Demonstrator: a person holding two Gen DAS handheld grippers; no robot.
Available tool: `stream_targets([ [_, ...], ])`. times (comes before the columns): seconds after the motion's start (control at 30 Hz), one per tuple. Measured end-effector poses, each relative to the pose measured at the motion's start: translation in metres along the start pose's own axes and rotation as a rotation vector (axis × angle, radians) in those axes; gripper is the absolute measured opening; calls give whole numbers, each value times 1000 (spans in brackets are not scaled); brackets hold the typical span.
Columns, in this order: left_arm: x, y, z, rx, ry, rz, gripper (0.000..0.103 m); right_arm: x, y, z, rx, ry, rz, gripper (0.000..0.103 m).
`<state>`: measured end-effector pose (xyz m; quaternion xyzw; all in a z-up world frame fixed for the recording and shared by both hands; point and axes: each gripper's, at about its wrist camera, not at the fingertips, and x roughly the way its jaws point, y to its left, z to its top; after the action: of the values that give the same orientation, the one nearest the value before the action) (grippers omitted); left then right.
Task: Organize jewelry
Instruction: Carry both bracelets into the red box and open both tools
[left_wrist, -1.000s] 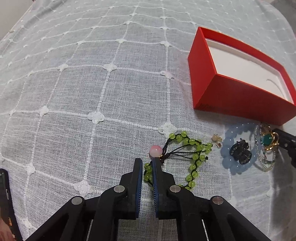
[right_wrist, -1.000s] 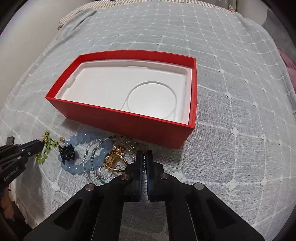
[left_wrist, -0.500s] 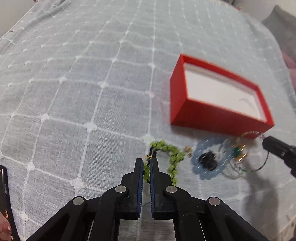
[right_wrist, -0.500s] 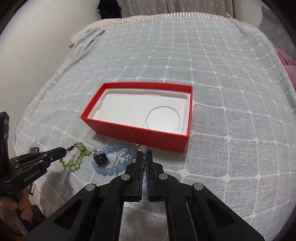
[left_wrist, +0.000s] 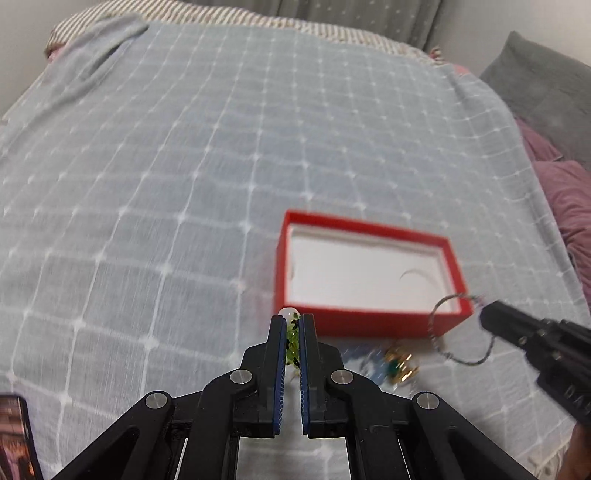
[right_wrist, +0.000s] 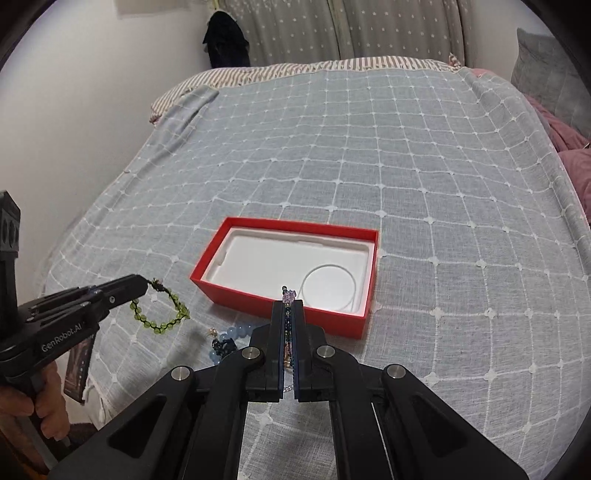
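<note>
We count one red box (right_wrist: 284, 299) on the bed cover (right_wrist: 424, 177), and it has one white tray (right_wrist: 280, 262) inside. We see two black grippers, the left gripper (right_wrist: 146, 288) and the right gripper (right_wrist: 287, 304). There is one green bead bracelet (right_wrist: 162, 314) and one thin bead string (left_wrist: 458, 332). On the cover we count one blue bead bracelet (right_wrist: 236, 330), one small black clip (right_wrist: 221, 345) and one gold piece with a green stone (left_wrist: 399, 365). We also see one hand (right_wrist: 33, 410) and one gray cushion (left_wrist: 543, 99).
</note>
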<state>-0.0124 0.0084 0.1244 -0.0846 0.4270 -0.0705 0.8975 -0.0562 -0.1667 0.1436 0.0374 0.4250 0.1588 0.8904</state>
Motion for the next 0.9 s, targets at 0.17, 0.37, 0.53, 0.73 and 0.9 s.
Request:
stream_targets([
  [0.17,-2,-23,20,45,-22,-35,1,-4,0,13,3,-18,-5,2],
  [0.37,8,-43,41,22,-37,-103,1,-9,-5,35,15,-54,-11,2],
  [0.53,41,-38,39,-12,8,-117,1,3,-15,39,41,-37,-16,2],
  [0.73,68,-19,27,-35,54,-67,1,22,-17,39,50,-4,-1,2],
  [0.9,77,-7,24,-41,67,-10,1,31,-9,45,62,8,87,2],
])
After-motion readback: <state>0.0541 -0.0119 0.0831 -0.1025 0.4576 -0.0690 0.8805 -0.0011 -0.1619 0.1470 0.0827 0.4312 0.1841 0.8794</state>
